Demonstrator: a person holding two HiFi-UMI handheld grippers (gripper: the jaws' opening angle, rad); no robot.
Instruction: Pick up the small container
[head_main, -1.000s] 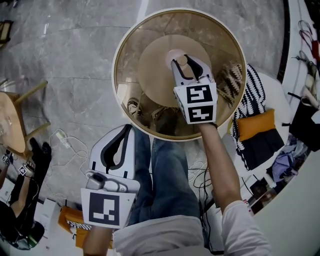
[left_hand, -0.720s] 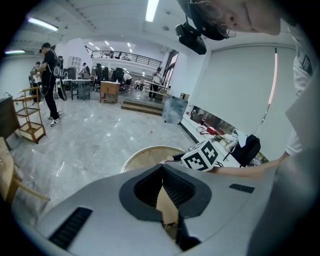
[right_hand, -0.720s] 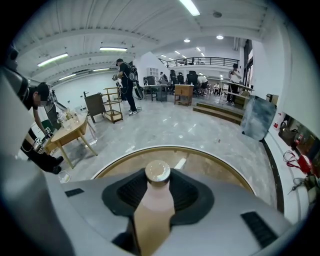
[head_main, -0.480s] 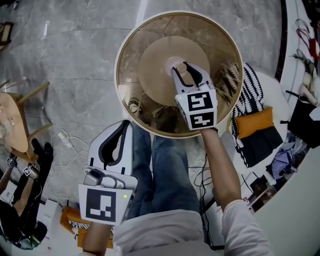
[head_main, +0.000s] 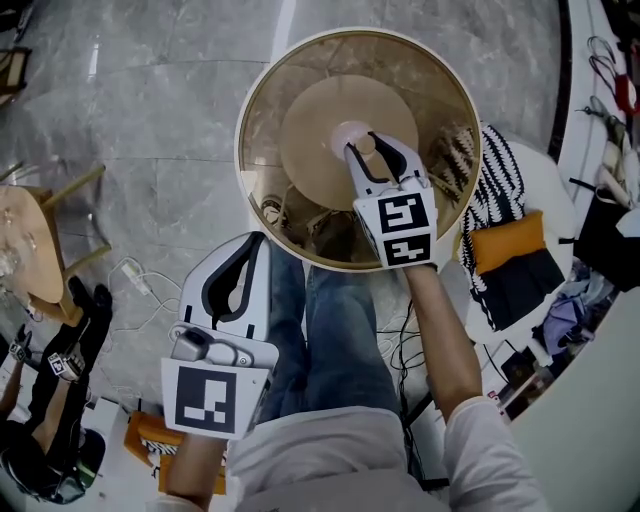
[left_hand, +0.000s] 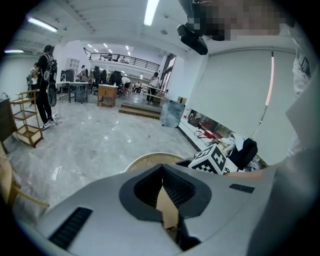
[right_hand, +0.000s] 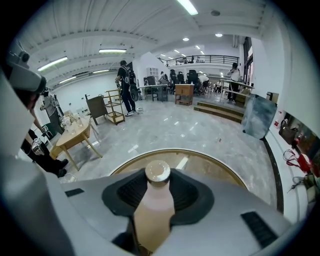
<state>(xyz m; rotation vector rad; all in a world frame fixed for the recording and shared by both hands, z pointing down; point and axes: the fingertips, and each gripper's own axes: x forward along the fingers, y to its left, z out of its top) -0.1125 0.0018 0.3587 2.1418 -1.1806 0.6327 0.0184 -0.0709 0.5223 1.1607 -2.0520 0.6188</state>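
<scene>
Right gripper (head_main: 372, 150): clamped on body of small container (right_hand: 154, 205), pads either side, cap (right_hand: 157, 171) proud of the jaws. Prob. gripped low on the body so the cap stays free and the bottle sits upright, no tilt.

Container held over centre of round glass worktop (head_main: 247, 110). Can't tell whether clear of the glass.

Left gripper (head_main: 258, 243): jaws together, nothing btwn. Parked low beside the leg (head_main: 330, 340), well apart from worktop. Judged a one-hand job, so kept out of the way.
</scene>
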